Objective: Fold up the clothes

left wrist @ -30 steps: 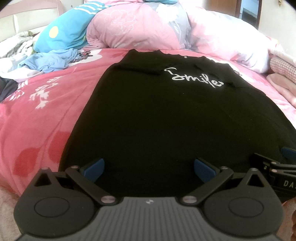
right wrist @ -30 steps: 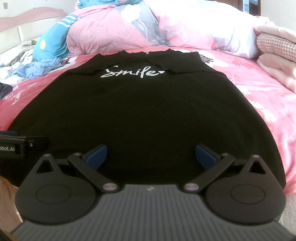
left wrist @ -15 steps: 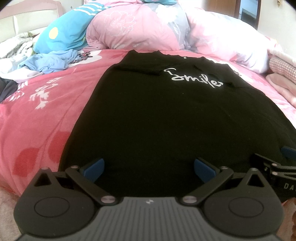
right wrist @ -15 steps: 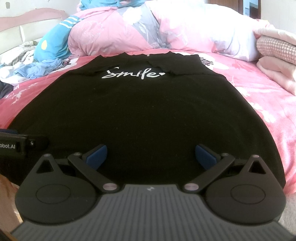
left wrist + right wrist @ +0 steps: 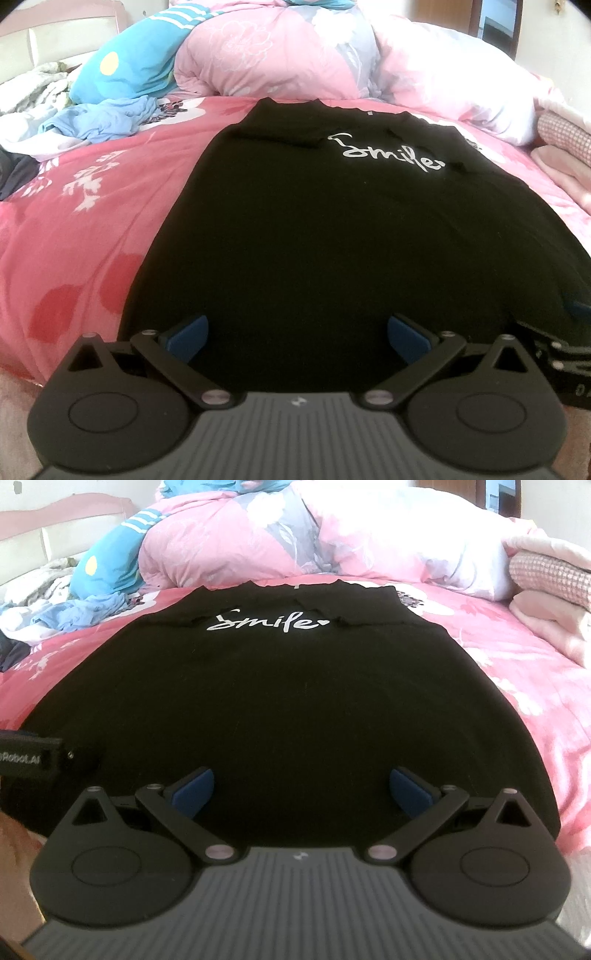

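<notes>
A black T-shirt with white "Smile" lettering lies flat on the pink bed, sleeves folded inward at the far end; the right wrist view shows the same T-shirt. My left gripper hovers open over the shirt's near hem, left of centre, nothing between its blue pads. My right gripper is open over the near hem too, toward the right side. Each gripper's body shows at the edge of the other's view: the right gripper and the left gripper.
A pink floral bedsheet surrounds the shirt. A rolled pink duvet and a blue pillow sit beyond it. Crumpled blue clothing lies far left. Folded pink blankets are stacked at the right.
Both grippers have eased slightly closer to the shirt's hem; the right wrist view has risen a little. The shirt has not moved, and both grippers stay open.
</notes>
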